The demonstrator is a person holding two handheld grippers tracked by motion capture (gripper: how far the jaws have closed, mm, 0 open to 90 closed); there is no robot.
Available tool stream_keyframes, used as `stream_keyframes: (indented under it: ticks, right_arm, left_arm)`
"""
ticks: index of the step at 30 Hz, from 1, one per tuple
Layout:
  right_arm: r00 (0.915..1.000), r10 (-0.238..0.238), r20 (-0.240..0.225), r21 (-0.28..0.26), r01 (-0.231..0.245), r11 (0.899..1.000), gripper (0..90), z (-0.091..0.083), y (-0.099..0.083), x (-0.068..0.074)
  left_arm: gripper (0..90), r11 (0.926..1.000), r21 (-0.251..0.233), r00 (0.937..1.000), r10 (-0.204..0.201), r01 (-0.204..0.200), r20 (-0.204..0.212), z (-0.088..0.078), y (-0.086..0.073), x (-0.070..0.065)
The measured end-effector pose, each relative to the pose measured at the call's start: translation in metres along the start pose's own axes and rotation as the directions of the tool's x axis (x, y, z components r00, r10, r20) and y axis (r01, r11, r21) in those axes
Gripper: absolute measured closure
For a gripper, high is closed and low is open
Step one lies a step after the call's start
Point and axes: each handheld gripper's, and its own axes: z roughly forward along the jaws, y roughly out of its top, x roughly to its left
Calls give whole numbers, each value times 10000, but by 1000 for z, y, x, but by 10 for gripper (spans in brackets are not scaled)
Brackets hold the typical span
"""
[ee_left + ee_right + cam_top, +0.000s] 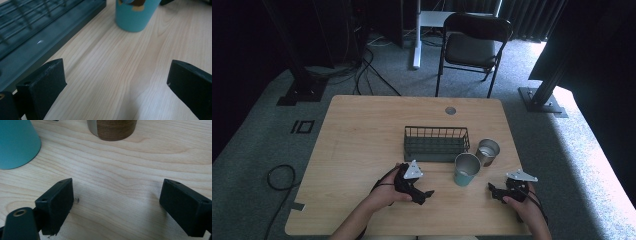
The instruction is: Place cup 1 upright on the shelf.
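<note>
One wooden table [362, 150] carries everything near; one black folding chair [472, 47] stands on the carpet beyond its far edge; one small round grommet [450, 110] sits in the tabletop near that far edge.

One dark wire basket [436, 143] rests at the table's middle, long side toward the person; in the left gripper view its solid base wall [45, 47] runs along the left.

Two cups stand just right of the basket, close together: one teal cup [466, 169] nearer the person, and one brown cup [487, 152] with a metal rim behind and to its right; I cannot tell whether the two touch; in the right gripper view the teal cup [17, 143] is at upper left and the brown cup [112, 128] at top centre.

Two grippers, one in each hand, are low over the near table; the left gripper [422, 192] lies in front of the basket, pointing toward the teal cup [136, 15], its jaws wide apart over bare wood; the right gripper [496, 191] lies right of the teal cup, jaws likewise spread and empty.
</note>
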Motion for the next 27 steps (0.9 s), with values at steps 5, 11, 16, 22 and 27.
stream_keyframes:
  ticks: [5, 11, 16, 22, 27]
  right_arm:
    - [10000, 3, 1, 1, -3, 10000, 117, 0, 0, 0]
    - [10000, 2, 1, 0, -2, 10000, 118, 0, 0, 0]
    - [10000, 1, 0, -1, -1, 10000, 118, 0, 0, 0]
    - [10000, -3, 0, -3, 3, 10000, 118, 0, 0, 0]
    - [10000, 2, -4, -1, -2, 10000, 118, 0, 0, 0]
  left_arm:
    - [25, 9995, -317, 9999, -25, 31, 164, 7, 11, -5]
    - [24, 9989, -478, 9997, 46, -34, 252, 15, 23, -8]
    - [25, 9977, -675, 9993, 123, -99, 361, 21, 30, -11]
    - [25, 9954, -928, 9990, 268, -234, 358, 30, 38, -14]
    - [24, 9928, -1176, 9980, 292, -226, 552, 37, 47, -18]
